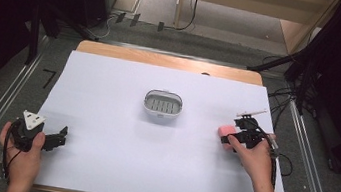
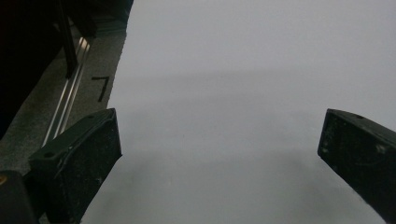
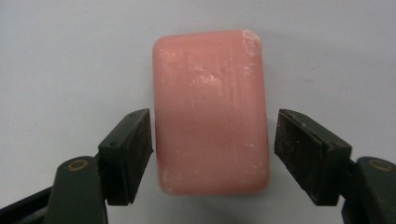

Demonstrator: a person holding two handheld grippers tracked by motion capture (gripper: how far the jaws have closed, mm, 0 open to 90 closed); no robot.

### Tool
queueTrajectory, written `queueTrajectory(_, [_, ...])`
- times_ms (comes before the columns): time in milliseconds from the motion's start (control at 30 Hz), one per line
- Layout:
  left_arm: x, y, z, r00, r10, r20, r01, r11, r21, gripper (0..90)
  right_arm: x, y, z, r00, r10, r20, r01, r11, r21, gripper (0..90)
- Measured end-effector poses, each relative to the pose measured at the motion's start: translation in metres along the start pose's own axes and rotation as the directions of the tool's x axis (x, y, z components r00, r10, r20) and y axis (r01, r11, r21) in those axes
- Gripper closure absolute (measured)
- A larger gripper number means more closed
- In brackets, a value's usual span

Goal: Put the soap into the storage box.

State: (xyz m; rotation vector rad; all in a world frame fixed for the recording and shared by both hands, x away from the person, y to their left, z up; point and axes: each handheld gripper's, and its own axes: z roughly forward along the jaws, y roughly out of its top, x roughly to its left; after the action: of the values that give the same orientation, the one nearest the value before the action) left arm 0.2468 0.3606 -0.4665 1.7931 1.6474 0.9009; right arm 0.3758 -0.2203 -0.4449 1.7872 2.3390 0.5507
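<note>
The right gripper (image 3: 212, 149) stood slightly open around the pink soap bar (image 3: 212, 112), likely firm, slippery, best pinched across its long sides.

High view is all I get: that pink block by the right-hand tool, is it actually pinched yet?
Observer: Not quite. In the right gripper view the pink soap bar lies between the jaws of the right gripper, but a thin gap shows beside one pad.
Operator: Is the bar clean?
Observer: Its top has whitish scuffs, and one far corner looks chipped.
Operator: And the other tool?
Observer: The left gripper is wide open, with just the bare white sheet between its jaws.
</note>
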Motion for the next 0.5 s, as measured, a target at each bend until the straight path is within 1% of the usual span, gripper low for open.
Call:
queueTrajectory(67, [0.000, 0.000, 0.000, 1.0000, 0.000, 0.000, 0.000, 1.0000, 0.000, 0.0, 0.000, 0.001, 0.002, 1.0000, -0.003, 0.001, 0.003, 1.000, 0.002, 31.7])
queueTrajectory(167, [-0.001, 0.000, 0.001, 1.0000, 0.002, -0.002, -0.002, 1.0000, 0.003, 0.0, 0.001, 0.002, 0.005, 0.9999, -0.010, 0.013, 0.010, 1.000, 0.009, 31.8])
queueTrajectory(200, [-0.001, 0.000, 0.001, 1.0000, 0.006, 0.000, -0.006, 1.0000, 0.004, 0.0, 0.002, 0.003, 0.006, 0.9998, -0.012, 0.014, 0.012, 1.000, 0.014, 33.1])
queueTrajectory(267, [-0.002, 0.000, 0.001, 0.9999, 0.015, -0.005, -0.015, 0.9999, 0.007, 0.0, 0.003, 0.003, 0.008, 0.9998, -0.016, 0.005, 0.016, 1.000, 0.021, 36.7])
queueTrajectory(300, [-0.002, 0.000, 0.001, 0.9999, 0.015, -0.005, -0.015, 0.9999, 0.007, 0.0, 0.003, 0.003, 0.008, 0.9998, -0.016, 0.005, 0.016, 1.000, 0.021, 36.7])
queueTrajectory(333, [-0.002, 0.000, 0.001, 0.9998, 0.017, -0.006, -0.017, 0.9998, 0.009, 0.0, 0.003, 0.004, 0.009, 0.9996, -0.026, 0.006, 0.026, 0.999, 0.031, 37.4])
queueTrajectory(400, [-0.002, 0.000, 0.001, 0.9998, 0.018, -0.006, -0.018, 0.9998, 0.010, 0.0, 0.004, 0.003, 0.010, 0.9985, -0.052, 0.014, 0.052, 0.998, 0.031, 37.6])
queueTrajectory(500, [-0.002, 0.001, 0.001, 0.9998, 0.018, -0.004, -0.018, 0.9998, 0.013, 0.0, 0.006, 0.002, 0.012, 0.9967, -0.075, 0.029, 0.074, 0.997, 0.034, 37.4])
